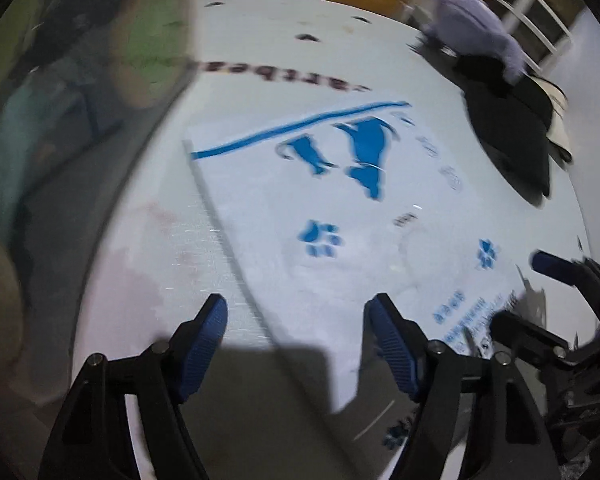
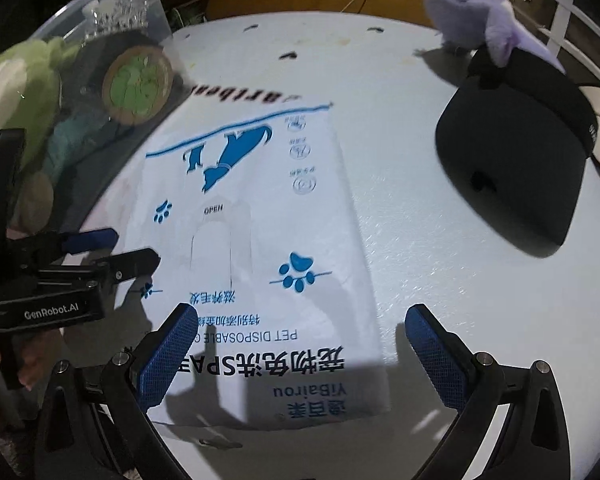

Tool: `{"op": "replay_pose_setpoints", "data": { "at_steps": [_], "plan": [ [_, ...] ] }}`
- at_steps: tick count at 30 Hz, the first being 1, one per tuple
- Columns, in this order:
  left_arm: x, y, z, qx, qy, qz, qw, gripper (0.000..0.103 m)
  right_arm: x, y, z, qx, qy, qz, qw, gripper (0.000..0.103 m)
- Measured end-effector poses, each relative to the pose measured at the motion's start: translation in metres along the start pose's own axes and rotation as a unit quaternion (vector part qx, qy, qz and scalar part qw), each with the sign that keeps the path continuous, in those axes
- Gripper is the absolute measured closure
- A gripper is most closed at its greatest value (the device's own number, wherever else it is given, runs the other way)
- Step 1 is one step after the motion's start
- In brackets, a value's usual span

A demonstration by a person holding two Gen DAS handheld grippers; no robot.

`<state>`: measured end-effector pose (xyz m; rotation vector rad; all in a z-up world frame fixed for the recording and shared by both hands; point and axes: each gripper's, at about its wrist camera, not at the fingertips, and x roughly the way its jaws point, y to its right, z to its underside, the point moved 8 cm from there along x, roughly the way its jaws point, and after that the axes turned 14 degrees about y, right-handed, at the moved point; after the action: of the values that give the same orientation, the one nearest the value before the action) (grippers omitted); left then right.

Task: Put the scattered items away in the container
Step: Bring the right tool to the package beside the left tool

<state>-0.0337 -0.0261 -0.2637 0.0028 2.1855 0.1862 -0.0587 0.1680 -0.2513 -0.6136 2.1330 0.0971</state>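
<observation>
Left gripper (image 1: 296, 318): jaws spread, nothing between them, above the pack's left edge.
Right gripper (image 2: 300, 322): jaws wide apart, empty, over the pack's near end.
Pack (image 2: 260, 248): flat on the white worktop (image 2: 440, 280).
Bin (image 2: 60, 32): clear, at left, soft toys inside.
Cap (image 2: 516, 152): black, far right.
Purple plush (image 2: 472, 12): behind the cap, touching it.
</observation>
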Motion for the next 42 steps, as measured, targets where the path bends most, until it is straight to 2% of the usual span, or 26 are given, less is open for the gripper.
{"op": "replay_pose_setpoints", "data": {
  "at_steps": [1,5,9,11,17,22,26,29,31,33,37,40,41,42],
  "plan": [
    [0.0,0.006,0.001,0.006,-0.001,0.01,0.9999,0.036,-0.002,0.002,0.001,0.003,0.001,0.002,1.0,0.0],
    [0.0,0.025,0.006,0.027,-0.006,0.029,0.9992,0.036,-0.012,0.018,0.003,0.034,0.009,0.016,0.999,0.0],
    [0.001,0.049,0.01,0.053,-0.015,0.055,0.997,0.036,-0.031,0.046,0.012,0.09,0.017,0.039,0.995,0.0],
    [0.001,0.063,0.013,0.069,-0.019,0.071,0.9949,0.036,-0.044,0.064,0.019,0.13,0.021,0.05,0.99,0.0],
    [0.0,0.109,0.021,0.114,-0.034,0.122,0.9854,0.036,-0.088,0.118,0.052,0.251,0.045,0.086,0.963,0.0],
    [-0.01,0.154,0.04,0.158,-0.053,0.182,0.9689,0.036,-0.11,0.131,0.075,0.302,0.069,0.077,0.948,0.0],
    [-0.024,0.183,0.059,0.21,-0.079,0.24,0.9445,0.038,-0.118,0.137,0.094,0.34,0.06,0.076,0.935,0.0],
    [-0.04,0.187,0.054,0.237,-0.075,0.264,0.9318,0.038,-0.121,0.139,0.106,0.377,0.055,0.055,0.923,0.0],
    [-0.047,0.18,0.039,0.244,-0.054,0.261,0.9325,0.038,-0.12,0.138,0.113,0.397,0.051,0.036,0.916,0.0],
    [-0.045,0.17,0.013,0.244,-0.024,0.243,0.9385,0.038,-0.119,0.135,0.119,0.414,0.049,0.024,0.909,0.0],
    [-0.013,0.148,-0.041,0.216,0.022,0.18,0.9593,0.038,-0.113,0.124,0.122,0.432,0.054,0.003,0.9,0.0],
    [0.007,0.135,-0.06,0.198,0.033,0.145,0.9688,0.038,-0.112,0.115,0.124,0.452,0.055,-0.028,0.89,0.001],
    [0.015,0.132,-0.064,0.197,0.033,0.132,0.9709,0.038,-0.112,0.111,0.125,0.462,0.054,-0.043,0.884,0.005],
    [0.02,0.126,-0.065,0.2,0.03,0.122,0.9717,0.038,-0.112,0.108,0.128,0.47,0.052,-0.053,0.879,0.017]
  ]
}}
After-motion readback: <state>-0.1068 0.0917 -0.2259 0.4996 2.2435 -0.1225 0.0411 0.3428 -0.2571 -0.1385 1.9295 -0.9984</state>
